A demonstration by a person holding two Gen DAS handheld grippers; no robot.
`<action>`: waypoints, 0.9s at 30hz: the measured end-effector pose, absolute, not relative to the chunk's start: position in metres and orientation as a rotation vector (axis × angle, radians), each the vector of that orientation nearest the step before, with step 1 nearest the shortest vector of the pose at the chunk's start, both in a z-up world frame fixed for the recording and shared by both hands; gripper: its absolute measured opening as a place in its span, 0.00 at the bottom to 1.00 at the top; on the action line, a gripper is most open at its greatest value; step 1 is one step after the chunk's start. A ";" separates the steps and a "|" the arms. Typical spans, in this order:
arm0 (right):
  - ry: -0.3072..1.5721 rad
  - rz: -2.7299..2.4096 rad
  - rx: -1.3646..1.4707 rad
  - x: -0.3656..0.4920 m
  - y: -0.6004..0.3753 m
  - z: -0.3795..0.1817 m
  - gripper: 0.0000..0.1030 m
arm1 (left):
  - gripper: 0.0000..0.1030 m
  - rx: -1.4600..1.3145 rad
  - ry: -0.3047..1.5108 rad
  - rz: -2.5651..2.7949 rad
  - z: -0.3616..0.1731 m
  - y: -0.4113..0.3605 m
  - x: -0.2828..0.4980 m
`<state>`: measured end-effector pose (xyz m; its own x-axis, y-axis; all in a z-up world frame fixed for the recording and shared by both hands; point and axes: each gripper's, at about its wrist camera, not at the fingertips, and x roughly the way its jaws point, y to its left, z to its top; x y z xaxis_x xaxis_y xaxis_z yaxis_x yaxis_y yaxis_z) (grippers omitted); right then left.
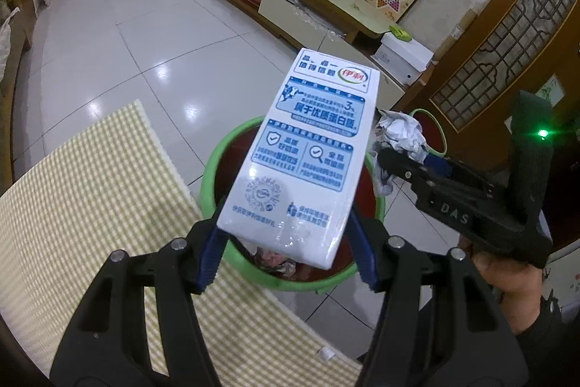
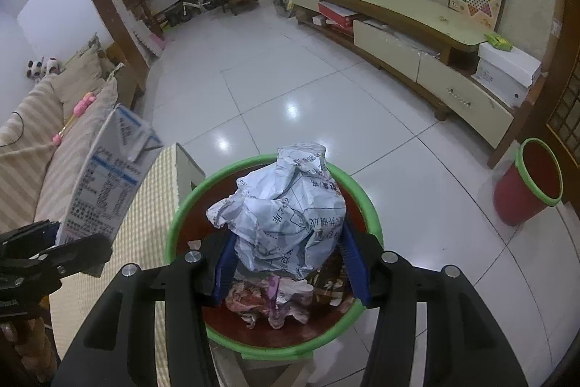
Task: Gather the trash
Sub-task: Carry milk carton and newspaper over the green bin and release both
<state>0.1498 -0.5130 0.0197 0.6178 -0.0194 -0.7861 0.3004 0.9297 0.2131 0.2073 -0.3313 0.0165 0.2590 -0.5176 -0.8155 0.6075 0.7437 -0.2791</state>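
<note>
Both loads hang over the green-rimmed bin (image 2: 188,202) beside the worktop's (image 1: 90,187) edge: the left gripper (image 1: 286,252) fingers pinch the milk carton (image 1: 304,147), its long axis pointing away, while the right gripper (image 2: 286,263) fingers clamp the crumpled paper (image 2: 282,209) directly above the bin's mouth.

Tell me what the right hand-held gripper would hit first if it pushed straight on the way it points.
Probably the trash heap inside the green-rimmed bin: the right hand-held gripper, clamping crumpled paper, points down into it. Depth is uncertain.

The right tool (image 2: 286,263) grips a crumpled paper ball (image 2: 281,214) above the green-rimmed red bin (image 2: 275,349).
</note>
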 end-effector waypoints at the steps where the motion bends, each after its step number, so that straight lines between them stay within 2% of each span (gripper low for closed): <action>1: 0.893 -0.188 0.343 0.150 -0.513 0.019 0.48 | 0.56 0.104 1.064 -0.763 0.015 -0.333 0.208; 27: 0.929 -0.160 0.332 0.152 -0.508 0.008 0.50 | 0.54 0.121 1.069 -0.775 0.013 -0.351 0.214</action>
<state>0.1523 -0.5081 0.0084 0.5912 0.0068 -0.8065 0.2766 0.9376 0.2107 0.2138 -0.3512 0.0128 0.2487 -0.5115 -0.8225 0.6226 0.7349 -0.2687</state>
